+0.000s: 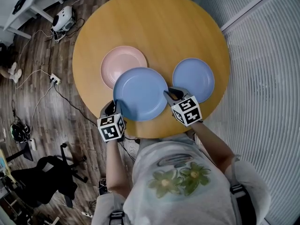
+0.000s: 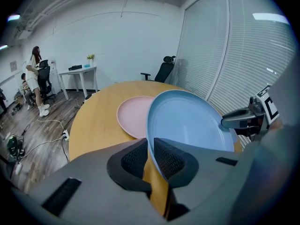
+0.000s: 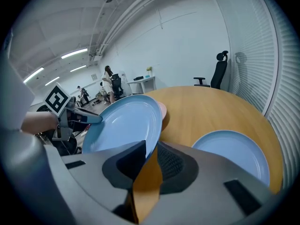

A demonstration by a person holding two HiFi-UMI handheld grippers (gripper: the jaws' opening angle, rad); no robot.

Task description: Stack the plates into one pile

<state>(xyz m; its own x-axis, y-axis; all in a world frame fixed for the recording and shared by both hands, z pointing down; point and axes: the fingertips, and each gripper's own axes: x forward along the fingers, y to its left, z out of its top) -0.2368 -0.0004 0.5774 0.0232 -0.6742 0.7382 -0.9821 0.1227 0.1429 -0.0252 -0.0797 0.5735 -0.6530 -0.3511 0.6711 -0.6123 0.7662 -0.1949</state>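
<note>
Gripping the big plate (image 1: 140, 93) by opposite rims, with the jaws of the left gripper (image 1: 115, 105) and right gripper (image 1: 168, 96) each pinched narrowly on it, you are holding it partly over the pink plate (image 1: 119, 62) — next comes centring it there and lowering it level.

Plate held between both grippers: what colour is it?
The held plate is light blue; the head view shows it best.

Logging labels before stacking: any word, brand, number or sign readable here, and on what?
No readable text anywhere.
Cubes on left gripper and right gripper: black-and-white square patterns only, no letters.
The held blue plate, pink plate, other blue plate, table: no print.
</note>
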